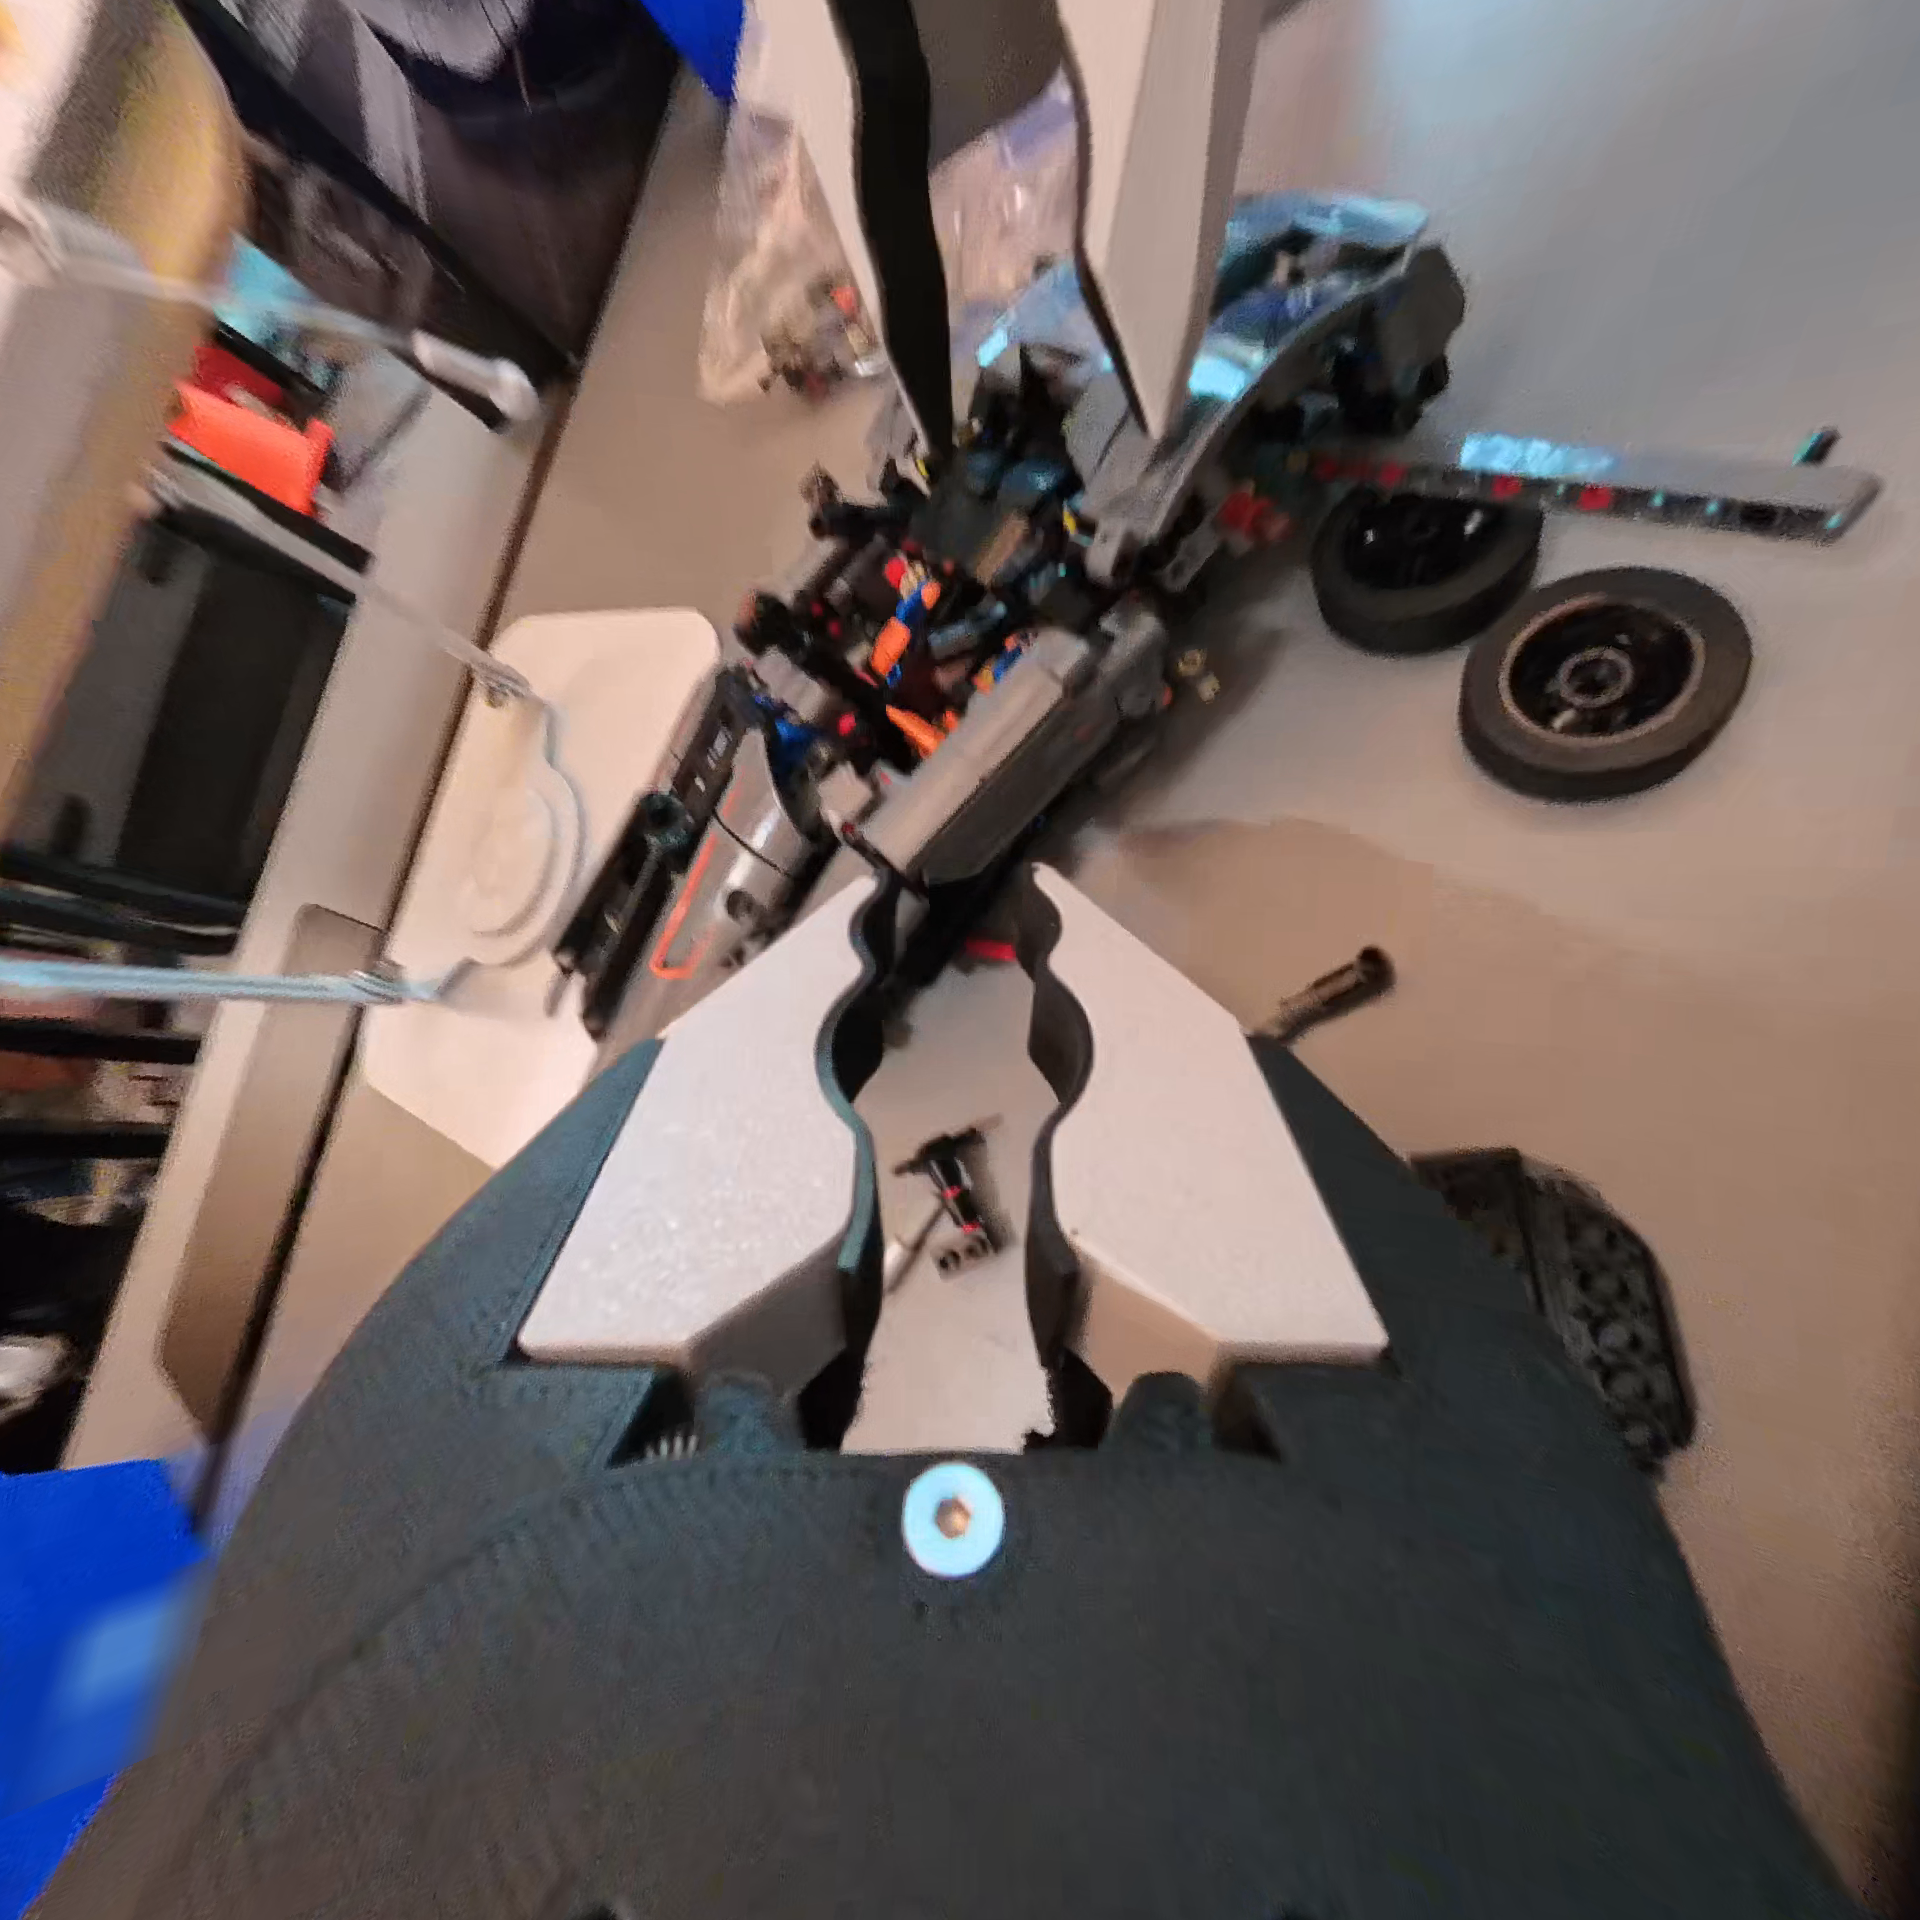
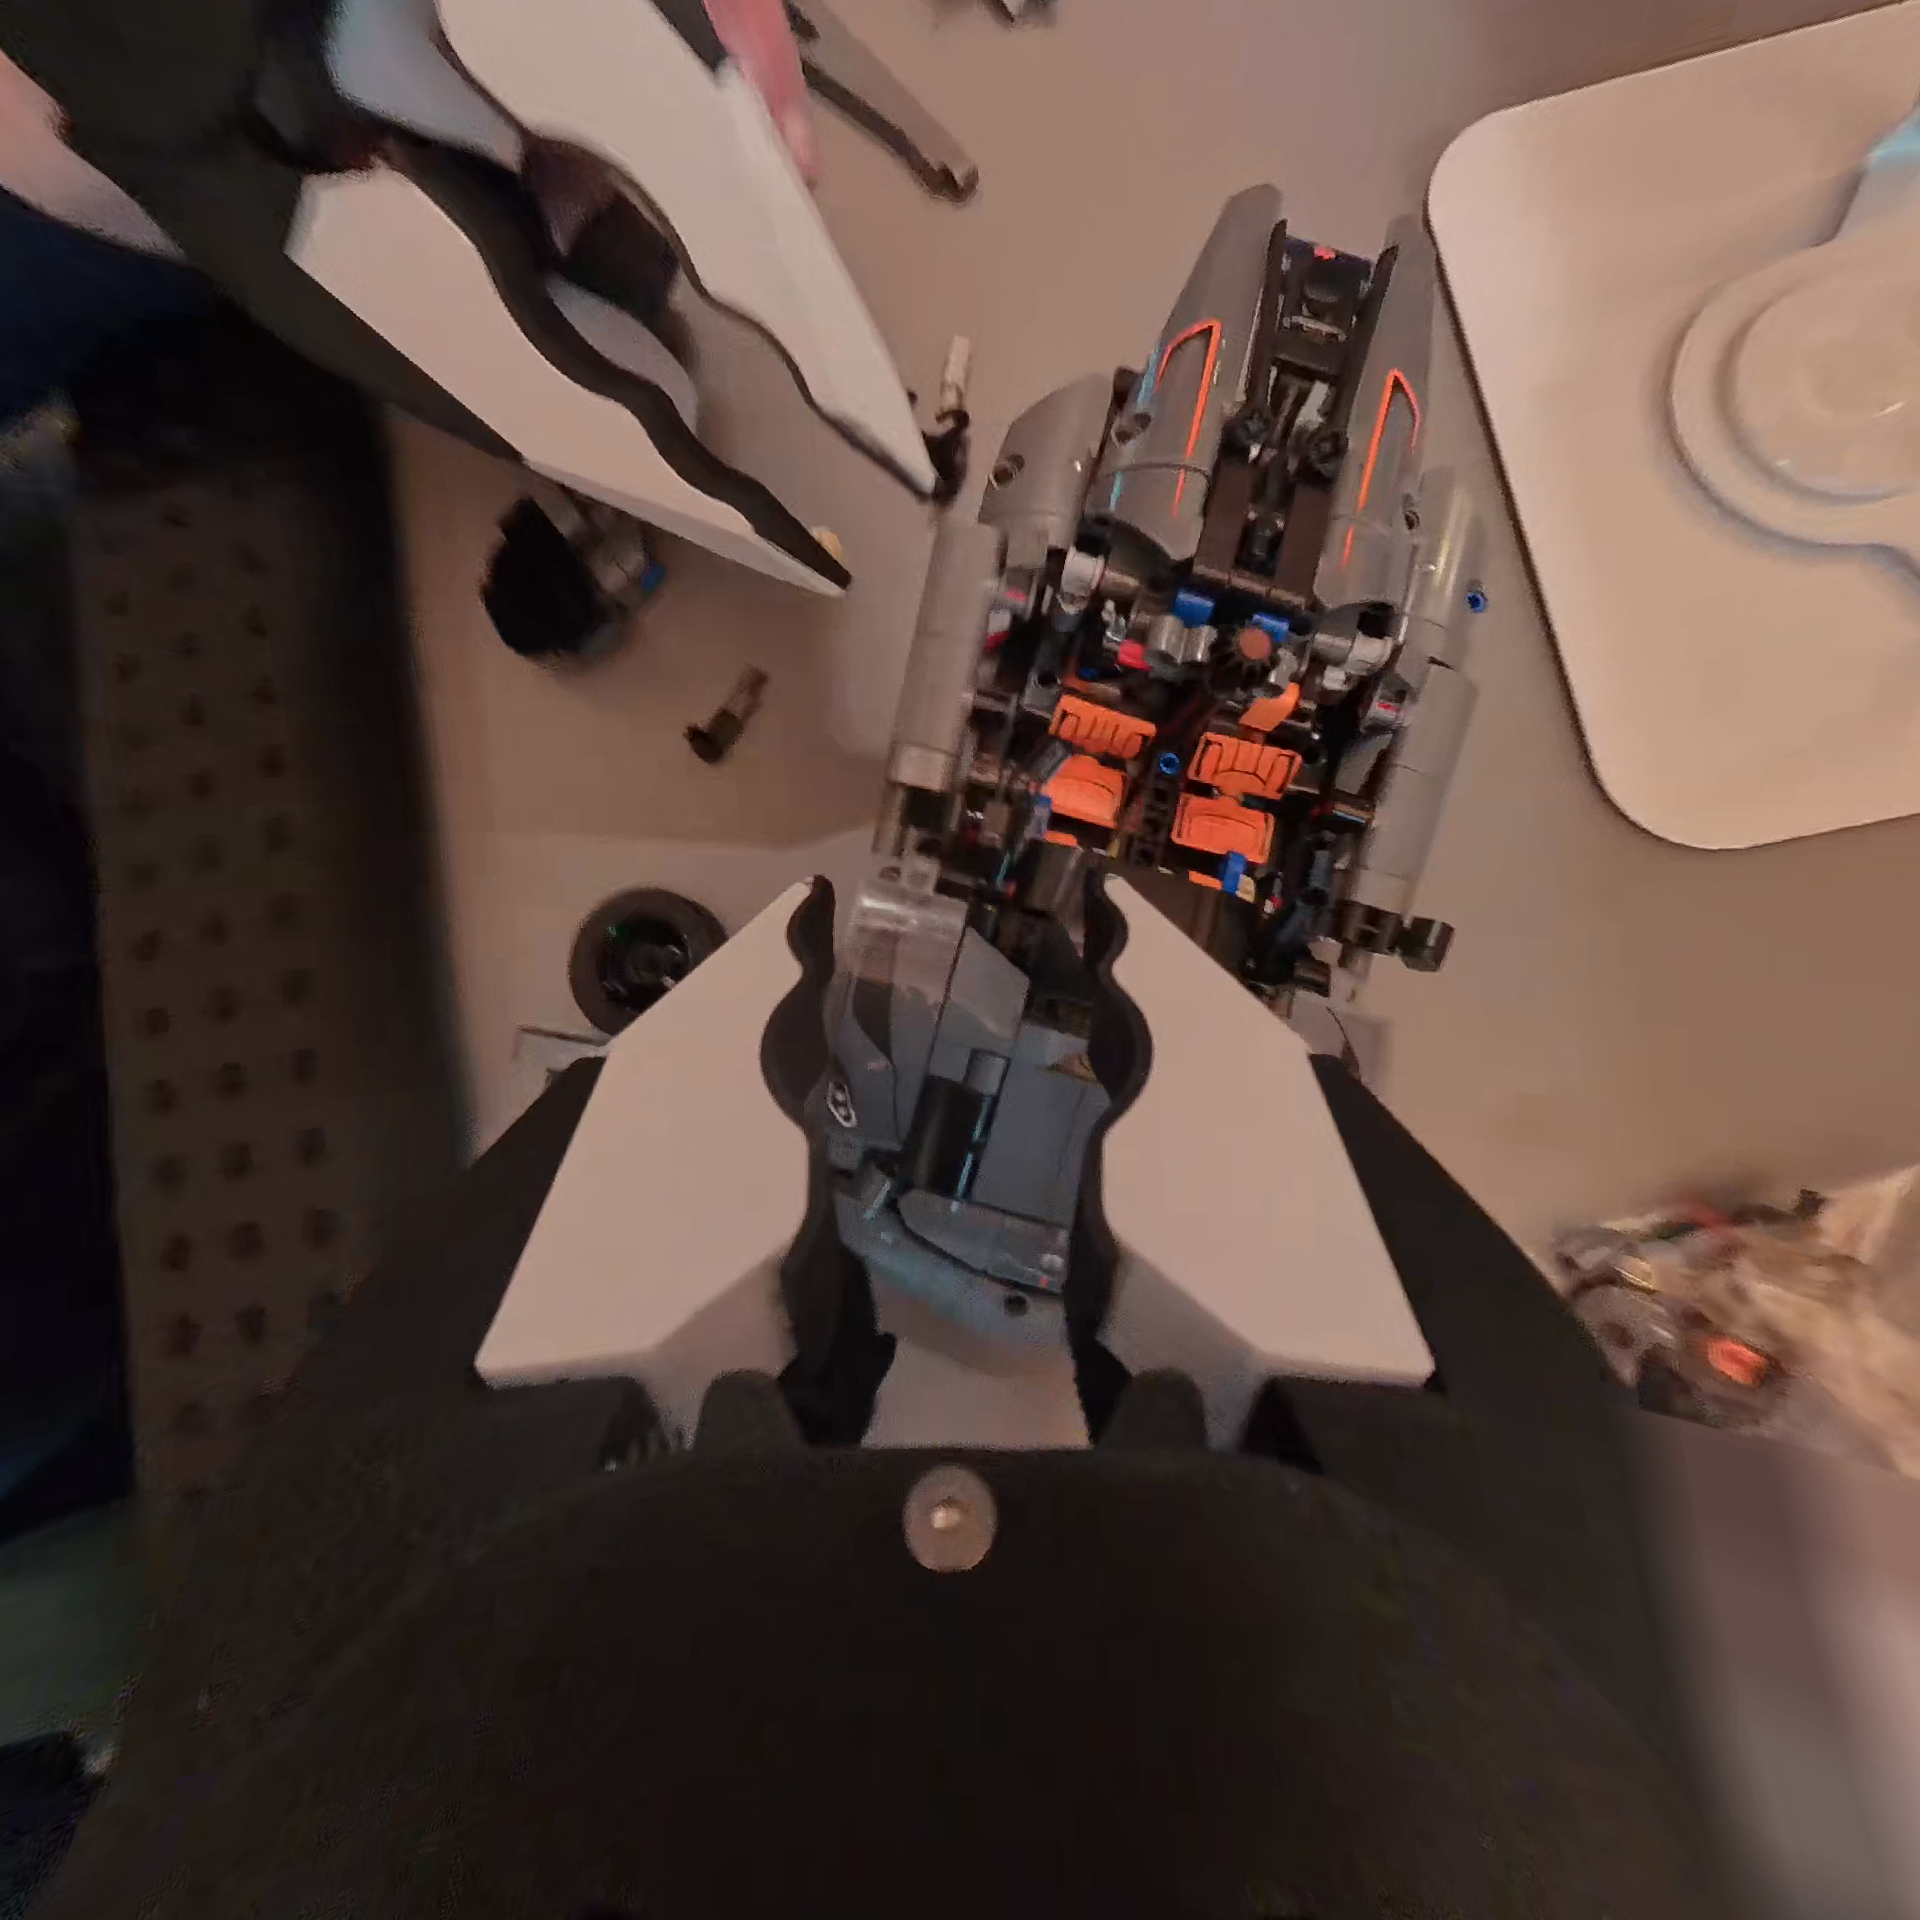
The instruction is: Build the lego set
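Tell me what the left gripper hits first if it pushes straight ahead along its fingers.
Likely the grey side panel of the lego car, just beyond the open left gripper; depth is unclear.

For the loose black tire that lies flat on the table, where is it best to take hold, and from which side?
Grip the outer rim of the black tire, coming from above. It lies flat with its hub facing up, so likely one claw finger goes into the hub recess and one outside.
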Tool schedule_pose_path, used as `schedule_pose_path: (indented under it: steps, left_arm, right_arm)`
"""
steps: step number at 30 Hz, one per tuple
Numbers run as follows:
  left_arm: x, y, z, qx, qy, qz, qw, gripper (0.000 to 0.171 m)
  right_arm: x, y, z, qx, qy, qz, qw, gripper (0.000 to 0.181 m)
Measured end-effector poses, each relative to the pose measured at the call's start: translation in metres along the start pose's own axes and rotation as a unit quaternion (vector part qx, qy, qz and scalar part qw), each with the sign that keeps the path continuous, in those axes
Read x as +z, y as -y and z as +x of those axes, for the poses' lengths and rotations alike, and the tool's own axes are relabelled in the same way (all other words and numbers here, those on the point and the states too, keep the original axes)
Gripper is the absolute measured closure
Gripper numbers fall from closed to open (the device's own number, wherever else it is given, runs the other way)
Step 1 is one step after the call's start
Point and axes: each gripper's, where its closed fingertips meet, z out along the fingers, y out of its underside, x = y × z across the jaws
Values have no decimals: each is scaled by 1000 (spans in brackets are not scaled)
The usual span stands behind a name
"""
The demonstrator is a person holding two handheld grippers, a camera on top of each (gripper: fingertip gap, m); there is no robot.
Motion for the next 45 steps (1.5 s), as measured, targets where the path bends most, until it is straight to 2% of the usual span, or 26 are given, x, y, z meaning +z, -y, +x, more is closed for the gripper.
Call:
schedule_pose_path:
  steps: [4, 7, 10, 12, 13, 17, 18, 26, 27, 28, 31, 33, 35, 41, 45]
  left_arm:
    - [14, 31, 13, 62, -6, 3, 998, 132]
    - [38, 24, 24, 92, -23, -58, 994, 123]
    - [56, 5, 26, 26, -34, -121, 992, 117]
    - [57, 7, 25, -3, -28, -116, 993, 116]
    - [55, 7, 22, 14, -14, -113, 993, 123]
    - [55, 7, 18, 21, 12, -122, 992, 126]
    - [55, 7, 17, 36, 20, -127, 991, 126]
    - [52, 0, 19, 40, -23, -97, 994, 130]
    - [52, -2, 19, 38, -22, -100, 994, 131]
    - [50, -1, 17, 46, -14, -93, 994, 140]
    - [46, -1, 23, 72, -10, -98, 993, 141]
    - [45, -5, 21, 50, -17, -89, 995, 141]
    - [44, -5, 23, 74, -9, -91, 993, 142]
    - [42, -5, 25, 23, -111, -72, 991, 144]
    - [38, -2, 29, 21, -157, -56, 986, 146]
  right_arm:
    - [15, -19, -1, -26, -10, -55, 998, 127]
    - [17, -17, -1, -29, -7, -43, 999, 126]
    - [19, -15, -1, -17, -8, -28, 999, 130]
    - [19, -15, -2, -14, -6, -25, 1000, 131]
    - [19, -14, -2, -12, -4, -22, 1000, 132]
    - [22, -11, -3, -2, -2, -18, 1000, 139]
    - [24, -11, -5, 7, 7, -17, 1000, 147]
    - [29, -10, -1, -2, -7, -21, 1000, 149]
    - [29, -10, 3, 2, -16, -22, 1000, 150]
    - [29, -11, 6, 6, -23, -23, 999, 151]
    - [31, -9, 4, -3, -21, -19, 1000, 153]
    - [33, -7, 3, 9, -10, -10, 1000, 152]
    - [34, -7, 2, 1, -6, -11, 1000, 152]
    - [36, -7, 2, -13, 8, -1, 1000, 152]
    - [36, -7, 1, -14, 18, 3, 1000, 152]
